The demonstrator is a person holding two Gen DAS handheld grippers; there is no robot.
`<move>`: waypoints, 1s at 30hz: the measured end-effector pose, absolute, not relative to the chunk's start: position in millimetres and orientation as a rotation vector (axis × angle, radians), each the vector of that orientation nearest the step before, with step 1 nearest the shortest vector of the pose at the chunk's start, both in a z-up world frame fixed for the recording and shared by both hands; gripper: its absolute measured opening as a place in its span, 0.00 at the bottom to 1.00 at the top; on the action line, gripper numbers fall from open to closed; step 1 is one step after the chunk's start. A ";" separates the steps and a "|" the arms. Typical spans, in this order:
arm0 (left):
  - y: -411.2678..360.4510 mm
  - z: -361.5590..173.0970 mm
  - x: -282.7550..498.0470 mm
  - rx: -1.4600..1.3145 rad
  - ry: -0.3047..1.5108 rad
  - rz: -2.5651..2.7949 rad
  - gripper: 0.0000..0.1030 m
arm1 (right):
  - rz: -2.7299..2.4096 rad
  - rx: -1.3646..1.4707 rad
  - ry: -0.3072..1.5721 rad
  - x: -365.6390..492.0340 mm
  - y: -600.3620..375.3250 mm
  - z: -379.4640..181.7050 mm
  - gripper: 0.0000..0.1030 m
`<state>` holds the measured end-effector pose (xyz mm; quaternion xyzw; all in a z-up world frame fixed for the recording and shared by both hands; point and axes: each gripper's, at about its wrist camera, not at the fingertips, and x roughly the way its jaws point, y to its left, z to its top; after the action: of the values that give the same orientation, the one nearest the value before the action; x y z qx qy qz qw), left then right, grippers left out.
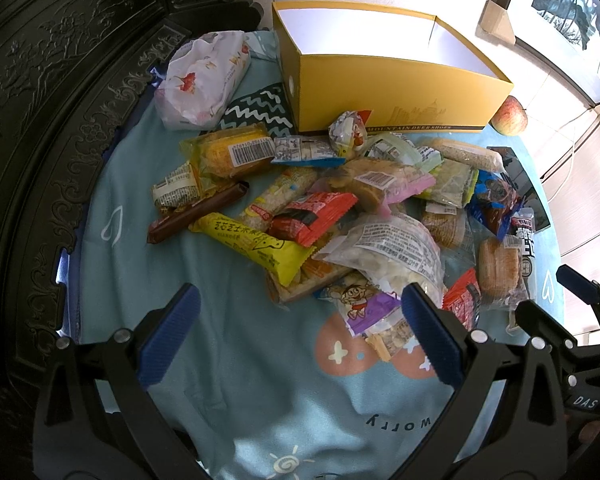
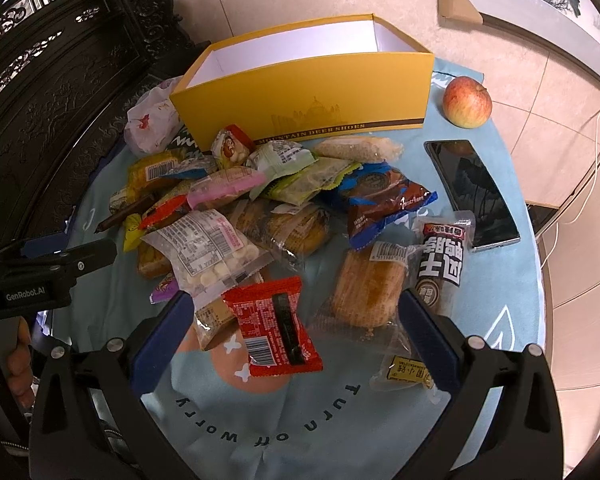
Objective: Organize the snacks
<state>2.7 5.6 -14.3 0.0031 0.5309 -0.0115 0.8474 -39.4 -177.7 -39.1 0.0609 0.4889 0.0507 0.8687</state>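
Snacks (image 2: pixel 260 208) piled on the blue-clothed counter (image 2: pixel 512 320), right in front of the yellow box (image 2: pixel 300 92). Apple (image 2: pixel 467 101) and phone (image 2: pixel 474 192) sit off right. Left gripper (image 1: pixel 300 332) and right gripper (image 2: pixel 296 336) fingers both spread wide, holding nothing.

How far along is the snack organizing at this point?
Barely started, by the look of it. Done: nothing visible; the yellow box shows only bare white inner walls. In hand: nothing; the left hand-held gripper and right hand-held gripper are both open above the snack pile. Left: every packet still lies on the blue cloth.
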 end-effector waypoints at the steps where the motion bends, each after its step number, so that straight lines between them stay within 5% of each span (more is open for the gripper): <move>1: 5.7 -14.6 2.3 0.006 1.120 -0.024 0.98 | 0.106 0.127 1.023 -39.4 -177.7 -39.1 0.99; 30: 22.1 -41.2 20.0 0.043 1.159 -0.019 0.98 | -0.036 0.140 1.123 -35.9 -239.8 -60.8 0.99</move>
<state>20.0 22.1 -41.2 0.0205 0.5476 -0.0091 0.8365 -35.9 -239.8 -60.8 0.0662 0.5320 -0.0172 0.8440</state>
